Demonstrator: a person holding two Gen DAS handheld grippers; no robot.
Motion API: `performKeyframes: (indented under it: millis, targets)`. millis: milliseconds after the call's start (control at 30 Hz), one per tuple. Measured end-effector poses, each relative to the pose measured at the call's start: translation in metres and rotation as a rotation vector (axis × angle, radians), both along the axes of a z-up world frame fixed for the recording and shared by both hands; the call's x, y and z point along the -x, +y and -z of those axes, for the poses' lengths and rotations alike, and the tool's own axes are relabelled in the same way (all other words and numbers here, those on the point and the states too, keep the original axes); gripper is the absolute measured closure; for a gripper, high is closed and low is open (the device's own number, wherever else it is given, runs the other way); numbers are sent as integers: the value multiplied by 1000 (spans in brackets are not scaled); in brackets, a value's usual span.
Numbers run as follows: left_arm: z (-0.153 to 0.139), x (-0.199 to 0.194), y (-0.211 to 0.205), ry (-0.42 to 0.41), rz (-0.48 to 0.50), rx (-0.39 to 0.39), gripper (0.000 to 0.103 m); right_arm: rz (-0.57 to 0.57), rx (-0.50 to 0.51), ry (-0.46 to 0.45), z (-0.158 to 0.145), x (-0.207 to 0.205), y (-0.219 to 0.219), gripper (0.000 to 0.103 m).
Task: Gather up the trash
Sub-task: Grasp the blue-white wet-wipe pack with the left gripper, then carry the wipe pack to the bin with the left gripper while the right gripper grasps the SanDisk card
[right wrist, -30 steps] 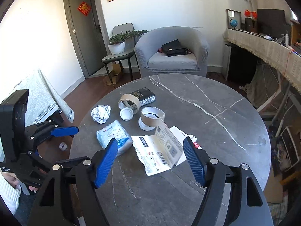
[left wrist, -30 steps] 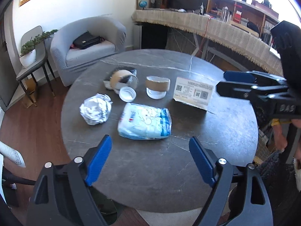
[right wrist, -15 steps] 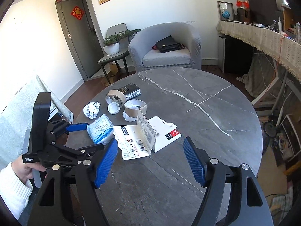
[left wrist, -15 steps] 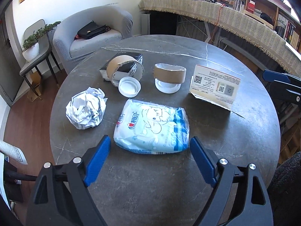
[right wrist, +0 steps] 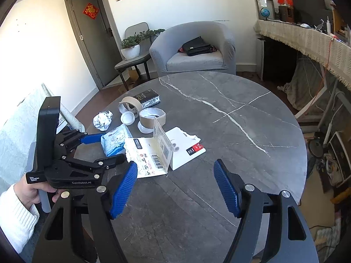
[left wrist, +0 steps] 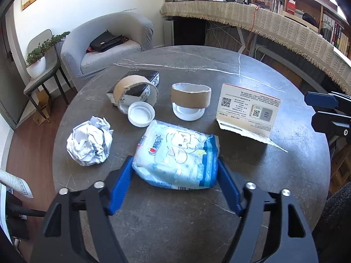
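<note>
A white and blue tissue pack [left wrist: 177, 153] lies on the round grey table [left wrist: 252, 175]. My left gripper [left wrist: 175, 175] is open, its blue fingers on either side of the pack's near end. The pack also shows in the right wrist view [right wrist: 115, 140]. A crumpled paper ball [left wrist: 90, 142], two cardboard tape rings [left wrist: 190, 98], a white lid [left wrist: 141, 114], a black box [left wrist: 140, 81] and a torn white carton [left wrist: 248, 114] lie behind. My right gripper [right wrist: 175, 186] is open and empty above the table's near part.
A grey armchair [right wrist: 193, 48] with a black bag stands beyond the table. A chair with a potted plant [right wrist: 131, 46] is beside it. A long covered shelf [left wrist: 263, 22] runs along the right. The left gripper's body [right wrist: 65, 157] shows at the table's left edge.
My left gripper has moved forward and down so its fingers now flank the tissue pack. My right gripper has drifted slightly back; the left gripper now shows larger in its view.
</note>
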State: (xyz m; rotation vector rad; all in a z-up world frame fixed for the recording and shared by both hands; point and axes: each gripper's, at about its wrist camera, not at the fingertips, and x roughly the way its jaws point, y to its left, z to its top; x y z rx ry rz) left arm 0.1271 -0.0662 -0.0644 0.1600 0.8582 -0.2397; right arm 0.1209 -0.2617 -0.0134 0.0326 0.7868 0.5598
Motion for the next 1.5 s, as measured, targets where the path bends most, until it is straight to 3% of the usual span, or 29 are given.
performKeyframes:
  millis: [33,133,267,367,733,1133,1200,1300,1500]
  targets:
    - [-1,0,1,2,-4,6,43,-1,0,0,0,0,0,30]
    - [-4,1,6,-6,-30,7,46,-2,-13,-1,0,-1,1,30]
    - [-11,4,15,-6,-36,92,46,1,-26,6,-2,-5,2,31]
    - [-17,10,15,-11,-13,138,46,-2,-29,23,1,-10,4,37]
    - [-29,37,17,-57,33,181,47,-1,25,31,8,-21,28,59]
    - [-41,55,49,-87,3,239,46,33,71,51,20,-37,50,79]
    - [-42,58,57,-90,-9,248,46,40,81,55,21,-38,54,84]
    - [-44,63,71,-97,-28,262,46,44,104,45,20,-38,61,99]
    - [-46,70,95,-106,-75,277,47,39,124,12,4,-27,73,101]
